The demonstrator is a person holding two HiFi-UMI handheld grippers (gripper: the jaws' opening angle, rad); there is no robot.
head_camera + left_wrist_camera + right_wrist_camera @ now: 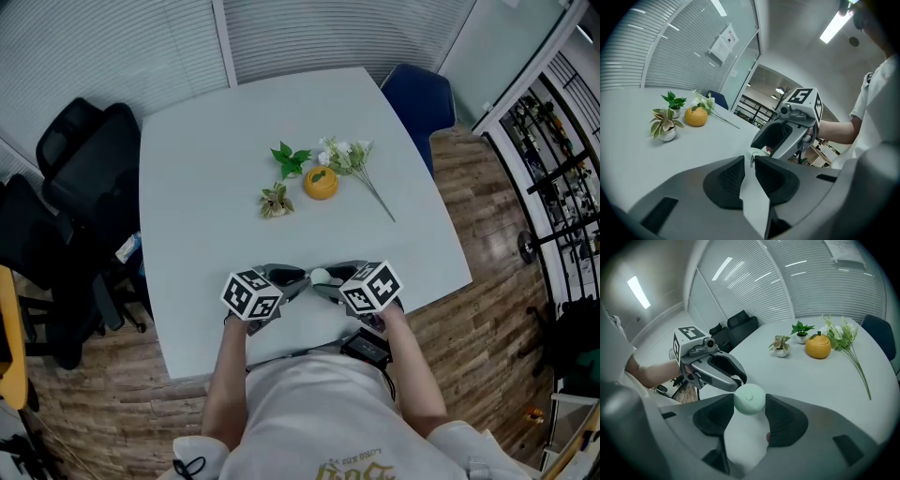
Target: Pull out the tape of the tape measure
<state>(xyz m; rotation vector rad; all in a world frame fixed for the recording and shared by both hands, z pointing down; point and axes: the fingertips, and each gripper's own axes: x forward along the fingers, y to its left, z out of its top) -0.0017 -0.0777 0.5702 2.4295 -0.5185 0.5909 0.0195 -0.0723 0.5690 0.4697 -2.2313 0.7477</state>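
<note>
A round pale-green tape measure (749,398) sits between the pads of my right gripper (750,412), which is shut on its case. In the head view both grippers meet just above the near edge of the white table (206,187), with the tape measure (321,275) between them. My left gripper (750,165) points at the case (760,151) from the left. The tape's small metal tab (751,158) stands in the narrow gap at the left gripper's tips, and the pads do not visibly press on it. The left gripper (735,379) faces the case in the right gripper view.
Mid-table stand an orange pumpkin-shaped pot (321,182), two small potted plants (276,201) (291,159) and a white flower sprig (354,161). Black office chairs (84,159) stand left of the table, a blue chair (419,98) at its far right corner.
</note>
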